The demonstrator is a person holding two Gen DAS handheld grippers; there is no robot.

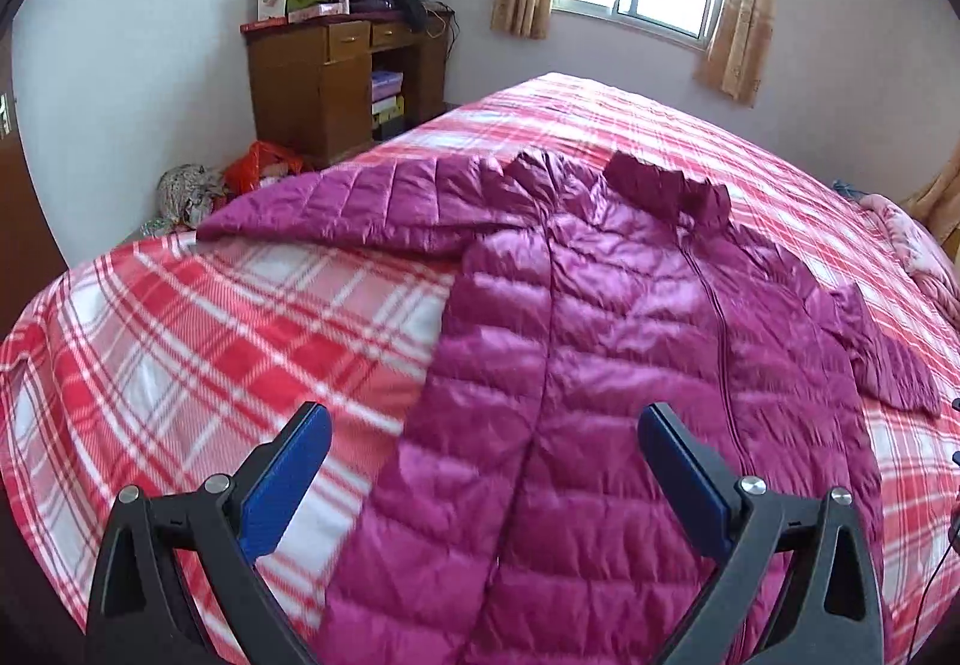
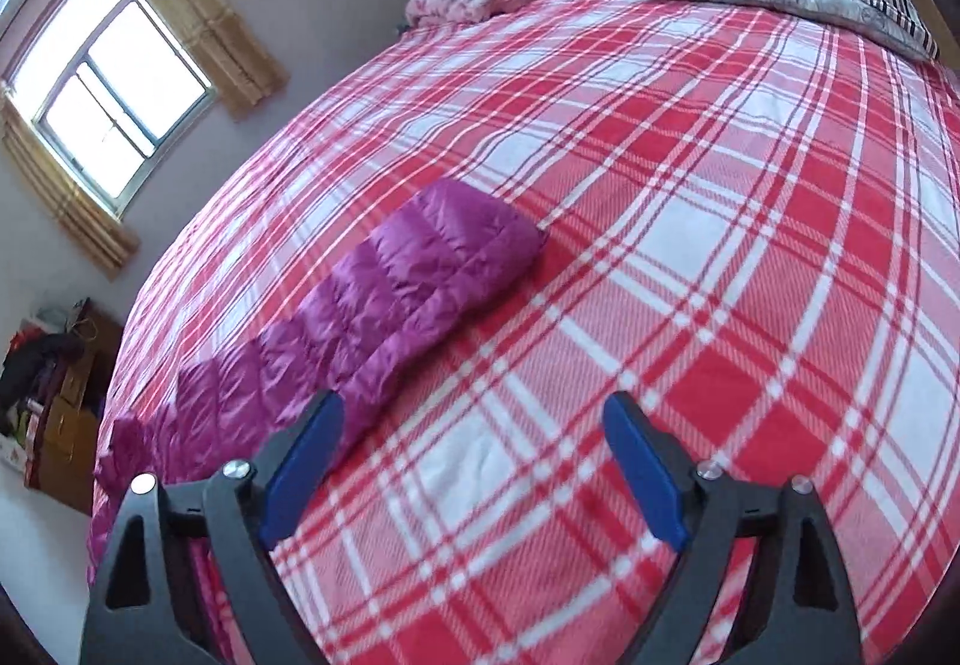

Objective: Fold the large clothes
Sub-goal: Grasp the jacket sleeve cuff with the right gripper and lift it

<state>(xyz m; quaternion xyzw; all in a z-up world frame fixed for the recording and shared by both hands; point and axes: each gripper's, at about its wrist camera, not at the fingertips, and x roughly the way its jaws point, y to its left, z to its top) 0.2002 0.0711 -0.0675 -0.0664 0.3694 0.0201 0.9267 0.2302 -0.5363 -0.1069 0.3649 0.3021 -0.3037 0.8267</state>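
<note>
purple jacket [image 1: 630,341] is spread flat, zipped, on the plaid bed [image 1: 210,341]. left tool [image 1: 483,449] is held wide open above its hem; right tool [image 2: 474,437] is held open, empty, beside a sleeve [image 2: 420,269].

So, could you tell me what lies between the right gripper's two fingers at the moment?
Only bare plaid bedspread, as the right wrist view shows; the right gripper stands open, with the purple jacket's sleeve beyond its left finger.

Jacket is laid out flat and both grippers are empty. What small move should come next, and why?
Probably lower the right gripper onto the sleeve beside it. That sleeve lies spread out on the bedspread, away from the jacket body, and the gripper is open with nothing between its fingers. Folding the sleeve inward looks like a sensible first fold.
</note>
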